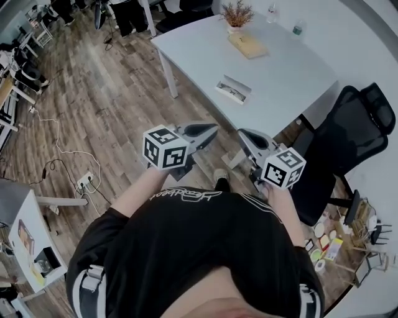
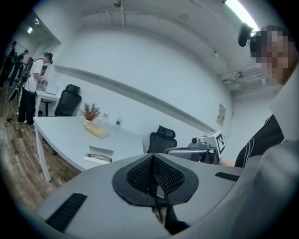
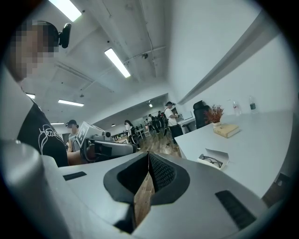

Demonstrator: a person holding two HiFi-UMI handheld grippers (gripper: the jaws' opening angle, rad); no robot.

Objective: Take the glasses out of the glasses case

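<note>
Both left gripper (image 1: 210, 130) and right gripper (image 1: 244, 134) jaws closed, empty, glasses (image 3: 211, 160) in open glasses case (image 3: 216, 153) well ahead

The place is an open-plan office. A long white table (image 1: 292, 68) stands on wood-look flooring (image 1: 106, 105). A black swivel chair (image 1: 348, 133) sits at its near right corner, and a potted dried plant (image 1: 237, 13), a tan book (image 1: 247, 45) and water bottles (image 1: 298, 28) stand at its far end. A power strip (image 1: 85, 181) with a trailing cable lies on the floor to the left. Farther off stand more white desks (image 2: 46, 94) and office chairs (image 2: 67, 100), with people (image 3: 170, 116) among them. Strip lights (image 3: 117, 63) and exposed pipes (image 3: 152, 46) run across the bare ceiling.
</note>
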